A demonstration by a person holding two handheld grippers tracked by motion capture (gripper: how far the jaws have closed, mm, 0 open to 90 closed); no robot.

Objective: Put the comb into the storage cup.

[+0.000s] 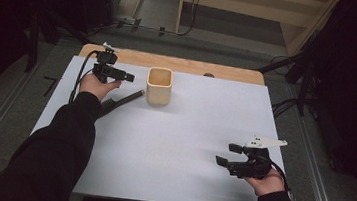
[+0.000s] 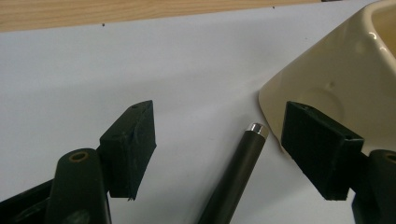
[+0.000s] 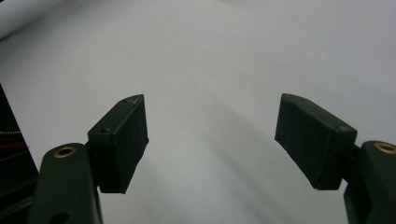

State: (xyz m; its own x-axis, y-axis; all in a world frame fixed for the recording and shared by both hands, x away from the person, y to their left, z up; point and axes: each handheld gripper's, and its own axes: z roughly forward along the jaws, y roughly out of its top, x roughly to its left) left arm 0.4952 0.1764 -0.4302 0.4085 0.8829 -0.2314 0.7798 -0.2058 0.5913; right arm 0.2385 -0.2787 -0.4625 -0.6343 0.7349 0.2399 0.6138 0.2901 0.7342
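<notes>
High view: looks forward and down from above the person's side, taking in the whole white sheet (image 1: 172, 145).
Left gripper view: close, angled down; shares the cream cup (image 2: 345, 79) (image 1: 159, 85) and black handle (image 2: 233, 182) (image 1: 125, 99).
Right gripper view: close, over bare sheet (image 3: 210, 60).

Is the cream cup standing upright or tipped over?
Upright. In the high view the cup stands on the white sheet with its square mouth facing up, beside the dark rod.

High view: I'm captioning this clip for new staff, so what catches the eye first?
The cream cup stands at the far middle of the white table. A dark rod lies left of it, under the open left claw. The right claw is open over bare table, near right.
</notes>
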